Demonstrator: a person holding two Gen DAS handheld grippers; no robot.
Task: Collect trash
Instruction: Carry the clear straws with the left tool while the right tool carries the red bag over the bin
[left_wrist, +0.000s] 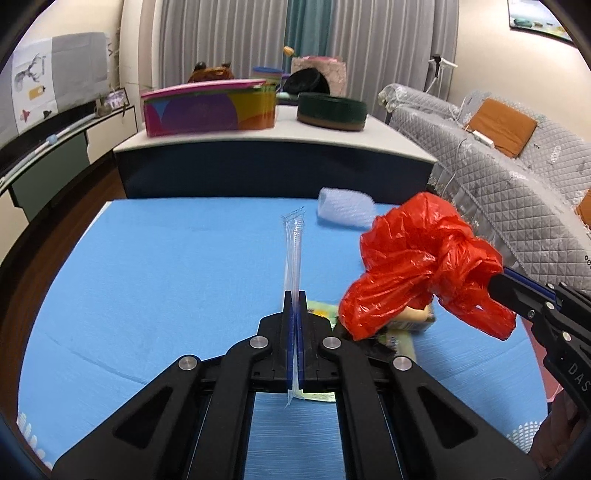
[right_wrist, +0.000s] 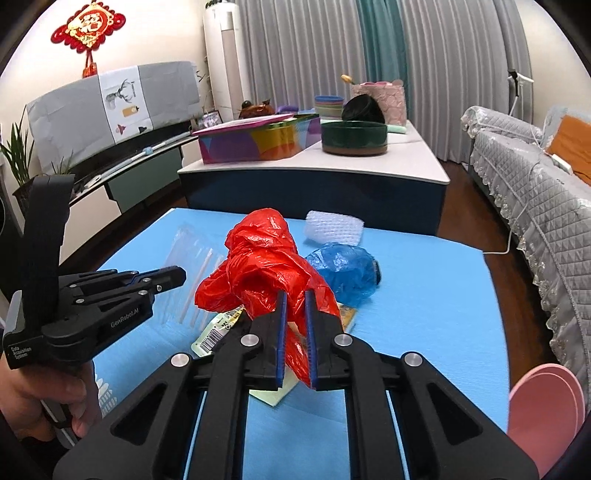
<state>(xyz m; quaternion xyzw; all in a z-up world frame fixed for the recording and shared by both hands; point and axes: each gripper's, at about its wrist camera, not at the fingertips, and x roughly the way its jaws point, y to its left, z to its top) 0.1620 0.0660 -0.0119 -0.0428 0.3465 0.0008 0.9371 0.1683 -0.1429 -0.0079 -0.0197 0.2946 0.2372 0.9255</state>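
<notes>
Over the blue mat (left_wrist: 147, 277), through the left wrist camera, the left gripper (left_wrist: 294, 295) has its jaws pressed flat together on a clear plastic wrapper (left_wrist: 293, 251), which sticks straight out ahead of the fingertips while a short tail hangs behind the pads. To carry this well, keep the pinch firm and the wrist steady: the film is thin and slippery, so I'd judge a jerk could slide it free. The gripper points forward and down toward the mat. At right, the right gripper (left_wrist: 496, 282) reaches in from the edge, clamped on a crumpled red plastic bag (left_wrist: 417, 258) held clear of the mat, above some paper scraps (left_wrist: 399, 339). A white foam net (left_wrist: 345, 210) lies farther back.

From the right wrist camera, the narrow jaws pinch a fold of the red bag (right_wrist: 258, 273), most of it bunched ahead of the fingertips (the bulk looks light but floppy). Lift it high enough to clear the blue bag (right_wrist: 343, 271) and the barcode label (right_wrist: 216, 332) beneath. The left gripper (right_wrist: 181, 275) sits at left, held in a hand (right_wrist: 48, 402), tips aimed toward the centre; the wrapper shows only as a faint blur. A pink bin (right_wrist: 546, 410) waits at lower right, a likely drop spot.
</notes>
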